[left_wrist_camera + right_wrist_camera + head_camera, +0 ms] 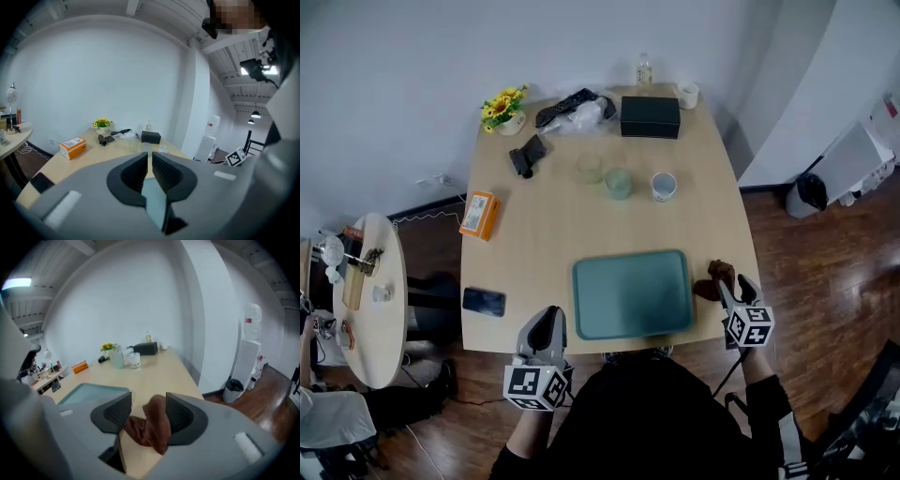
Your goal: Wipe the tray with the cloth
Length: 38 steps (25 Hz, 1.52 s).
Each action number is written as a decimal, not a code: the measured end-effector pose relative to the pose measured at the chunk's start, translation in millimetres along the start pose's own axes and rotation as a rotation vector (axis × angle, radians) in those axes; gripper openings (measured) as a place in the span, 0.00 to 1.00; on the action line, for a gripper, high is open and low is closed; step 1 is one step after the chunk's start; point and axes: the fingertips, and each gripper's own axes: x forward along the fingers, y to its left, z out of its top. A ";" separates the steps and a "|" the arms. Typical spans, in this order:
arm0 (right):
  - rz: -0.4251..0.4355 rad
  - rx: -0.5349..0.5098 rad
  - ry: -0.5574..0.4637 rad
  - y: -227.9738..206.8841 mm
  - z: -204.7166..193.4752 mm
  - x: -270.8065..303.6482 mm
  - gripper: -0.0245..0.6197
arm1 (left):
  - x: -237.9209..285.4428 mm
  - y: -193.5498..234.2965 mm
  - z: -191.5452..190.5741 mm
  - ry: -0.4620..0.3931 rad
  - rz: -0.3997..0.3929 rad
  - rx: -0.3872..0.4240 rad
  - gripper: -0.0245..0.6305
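Observation:
A teal tray (633,292) lies empty on the wooden table's near edge; its corner also shows in the right gripper view (89,392). A brown cloth (712,281) sits crumpled on the table just right of the tray. My right gripper (729,279) is around it. In the right gripper view the cloth (152,427) rests against the right finger, with a gap to the left pad, so the right gripper (147,408) is open. My left gripper (546,323) hovers at the tray's near-left corner. Its jaws (150,164) are shut with nothing between them.
A black phone (484,301) lies left of the tray and an orange box (478,214) farther back. Two glasses (618,182), a mug (664,186), a black box (650,116) and a flower pot (505,107) stand at the far end. A round side table (370,300) is at left.

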 end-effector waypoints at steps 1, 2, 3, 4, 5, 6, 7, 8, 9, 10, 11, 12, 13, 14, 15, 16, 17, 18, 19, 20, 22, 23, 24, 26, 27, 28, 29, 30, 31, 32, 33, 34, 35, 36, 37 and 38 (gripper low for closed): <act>0.004 -0.003 -0.048 7.0 17.6 -15.3 0.40 | 0.9 -0.4 -0.3 0.000 -0.004 0.000 0.05; 0.006 -0.010 -0.099 13.9 35.8 -30.9 0.40 | 2.0 -1.3 -0.6 0.001 -0.009 0.001 0.05; 0.007 -0.021 -0.151 20.6 54.2 -46.4 0.40 | 3.2 -2.5 -1.1 0.002 -0.013 0.002 0.05; 0.009 -0.033 -0.202 27.1 72.3 -61.3 0.40 | 4.3 -3.9 -1.4 0.002 -0.018 0.004 0.05; 0.015 -0.046 -0.248 33.9 89.6 -75.4 0.40 | 5.3 -5.6 -1.4 0.002 -0.023 0.006 0.05; 0.023 -0.059 -0.289 41.1 106.1 -88.7 0.40 | 6.3 -7.4 -0.9 0.002 -0.029 0.008 0.05; 0.031 -0.074 -0.322 48.5 121.7 -101.0 0.40 | 7.4 -9.2 0.0 0.001 -0.035 0.010 0.05; 0.038 -0.092 -0.348 55.8 135.5 -112.1 0.40 | 8.5 -11.2 1.2 -0.001 -0.041 0.013 0.05; 0.042 -0.109 -0.366 62.4 146.6 -121.3 0.40 | 9.6 -13.1 2.5 -0.003 -0.047 0.016 0.05; 0.044 -0.122 -0.375 68.0 154.3 -128.4 0.40 | 10.4 -14.8 3.7 -0.006 -0.053 0.019 0.05; 0.044 -0.131 -0.379 72.6 159.2 -133.6 0.39 | 11.1 -16.4 4.8 -0.009 -0.058 0.021 0.05; 0.043 -0.135 -0.381 76.5 162.2 -137.5 0.38 | 11.5 -17.5 5.7 -0.012 -0.061 0.023 0.05; 0.042 -0.137 -0.384 79.9 163.9 -140.3 0.38 | 11.5 -18.3 6.3 -0.013 -0.064 0.024 0.05; 0.043 -0.137 -0.387 82.9 164.8 -142.4 0.38 | 11.3 -18.7 6.4 -0.014 -0.066 0.024 0.05; 0.045 -0.135 -0.392 85.5 165.2 -143.9 0.37 | 10.8 -19.0 6.1 -0.013 -0.067 0.024 0.05; 0.048 -0.131 -0.396 87.4 165.3 -144.8 0.37 | 10.2 -19.2 5.5 -0.012 -0.068 0.025 0.05; 0.050 -0.129 -0.399 88.6 164.9 -145.1 0.37 | 9.5 -19.2 4.9 -0.011 -0.068 0.025 0.05; 0.050 -0.130 -0.398 89.2 164.3 -145.0 0.37 | 8.8 -18.9 4.4 -0.011 -0.067 0.025 0.05; 0.048 -0.132 -0.397 89.2 163.8 -144.9 0.37 | 8.1 -18.3 4.3 -0.011 -0.065 0.025 0.05; 0.046 -0.132 -0.395 89.1 163.6 -144.8 0.37 | 7.3 -17.4 4.5 -0.012 -0.062 0.024 0.05; 0.045 -0.130 -0.392 89.0 163.7 -144.5 0.36 | 5.8 -15.3 5.3 -0.012 -0.057 0.022 0.05; 0.046 -0.130 -0.390 89.2 163.6 -144.0 0.35 | 5.3 -14.3 5.5 -0.011 -0.054 0.020 0.05; 0.049 -0.131 -0.389 89.6 163.3 -143.2 0.35 | 5.0 -13.7 5.3 -0.011 -0.052 0.018 0.05; 0.055 -0.134 -0.387 91.2 162.5 -141.7 0.35 | 4.6 -12.9 3.8 -0.010 -0.050 0.017 0.05; 0.058 -0.137 -0.387 92.6 162.3 -141.0 0.35 | 4.4 -12.5 3.1 -0.010 -0.050 0.018 0.05; 0.062 -0.139 -0.387 94.1 162.3 -140.4 0.34 | 4.1 -12.0 2.6 -0.011 -0.050 0.018 0.05; 0.065 -0.141 -0.387 95.6 162.6 -140.0 0.34 | 3.8 -11.7 2.6 -0.011 -0.049 0.017 0.05; 0.068 -0.144 -0.386 96.8 163.0 -139.6 0.34 | 3.7 -11.3 2.9 -0.012 -0.049 0.016 0.05; 0.069 -0.146 -0.385 97.5 163.6 -139.3 0.34 | 3.6 -11.1 3.3 -0.012 -0.048 0.016 0.05; 0.068 -0.147 -0.385 97.9 164.1 -139.2 0.34 | 3.5 -10.9 3.8 -0.012 -0.048 0.015 0.05; 0.067 -0.148 -0.385 97.8 164.6 -139.1 0.34 | 3.5 -10.8 4.1 -0.012 -0.047 0.015 0.05; 0.066 -0.148 -0.385 97.6 165.0 -139.1 0.34 | 3.5 -10.7 4.2 -0.012 -0.047 0.014 0.05; 0.065 -0.147 -0.385 97.2 165.1 -138.9 0.34 | 3.7 -10.6 4.1 -0.012 -0.047 0.014 0.05; 0.065 -0.145 -0.385 96.9 165.2 -138.6 0.34 | 3.9 -10.3 4.0 -0.012 -0.047 0.014 0.05; 0.066 -0.144 -0.385 96.6 165.2 -138.2 0.34 | 4.1 -9.9 4.0 -0.012 -0.046 0.014 0.05; 0.066 -0.143 -0.384 96.4 165.3 -137.8 0.34 | 4.4 -9.5 4.0 -0.012 -0.045 0.014 0.05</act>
